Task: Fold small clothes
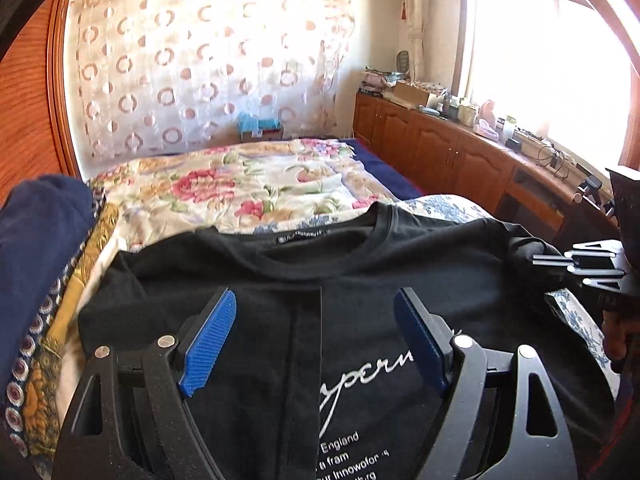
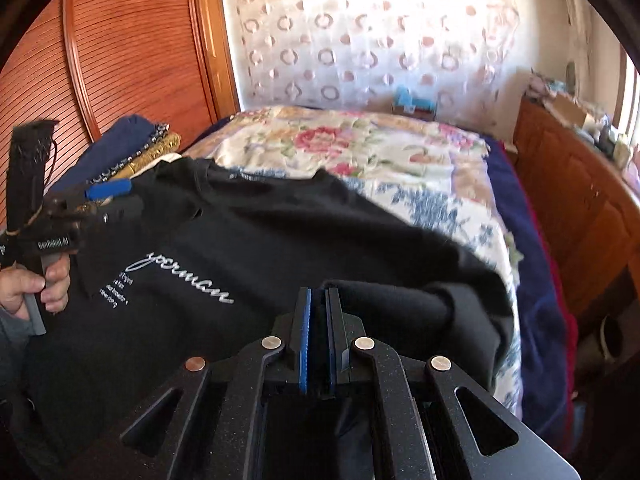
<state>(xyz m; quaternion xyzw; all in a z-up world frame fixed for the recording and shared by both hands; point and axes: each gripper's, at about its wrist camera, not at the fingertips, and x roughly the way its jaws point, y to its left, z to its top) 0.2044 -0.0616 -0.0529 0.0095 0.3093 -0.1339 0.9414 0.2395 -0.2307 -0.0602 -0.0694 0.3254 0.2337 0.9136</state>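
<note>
A black T-shirt (image 1: pixel 360 272) with white script lies front-up on the bed, its collar toward the far side. One side is folded in, leaving a straight vertical edge down the chest. My left gripper (image 1: pixel 316 340) hovers over the chest, open, with nothing between its blue pads. In the right wrist view the T-shirt (image 2: pixel 240 232) spreads to the left, and my right gripper (image 2: pixel 318 296) is shut on a bunched fold of its black sleeve fabric, lifted off the bed. The left gripper (image 2: pixel 108 200) shows over the far shoulder, held by a hand (image 2: pixel 36 284). The right gripper (image 1: pixel 576 266) appears at the shirt's right edge.
A floral quilt (image 1: pixel 240 184) covers the bed beyond the shirt. Dark blue and patterned folded cloths (image 1: pixel 40 240) are stacked at the left. A wooden cabinet (image 1: pixel 440 148) with clutter on top runs along the right under the window. A wooden wardrobe (image 2: pixel 132 60) stands behind the stack.
</note>
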